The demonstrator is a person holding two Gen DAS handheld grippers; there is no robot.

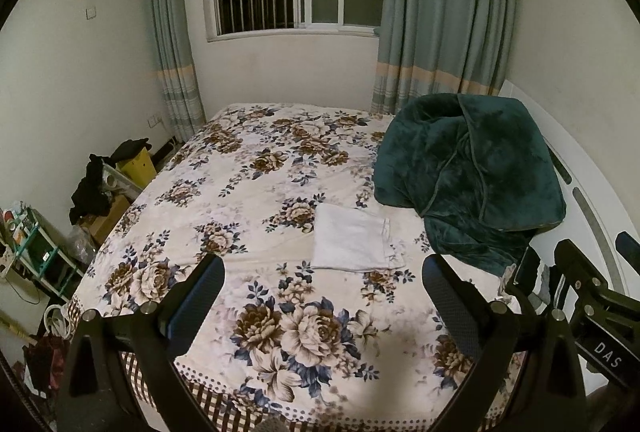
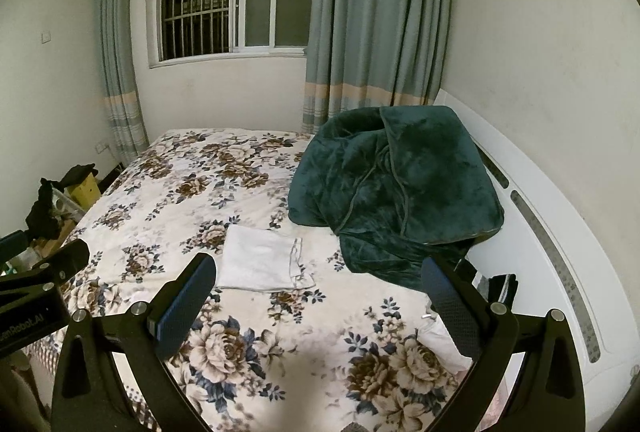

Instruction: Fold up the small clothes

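The left gripper (image 1: 324, 296) hung empty with jaws wide above the bed (image 1: 248, 192); the right gripper (image 2: 320, 296) gaped likewise. The white cloth (image 1: 352, 238) lay folded mid-bed, beside the green blanket (image 1: 468, 176). Any further fold probably wanted both grippers lowered level onto its near corners.

The floral-sheeted bed (image 1: 248, 192) carries a folded white cloth (image 1: 352, 238) beside a rumpled green blanket (image 1: 472, 172).

Beyond my black jaws lies a white folded cloth (image 1: 350, 238) on a white bedsheet (image 1: 248, 192) with brown-and-blue roses, beside a dark green plush blanket (image 1: 468, 172); grey-blue curtains (image 1: 444, 12).
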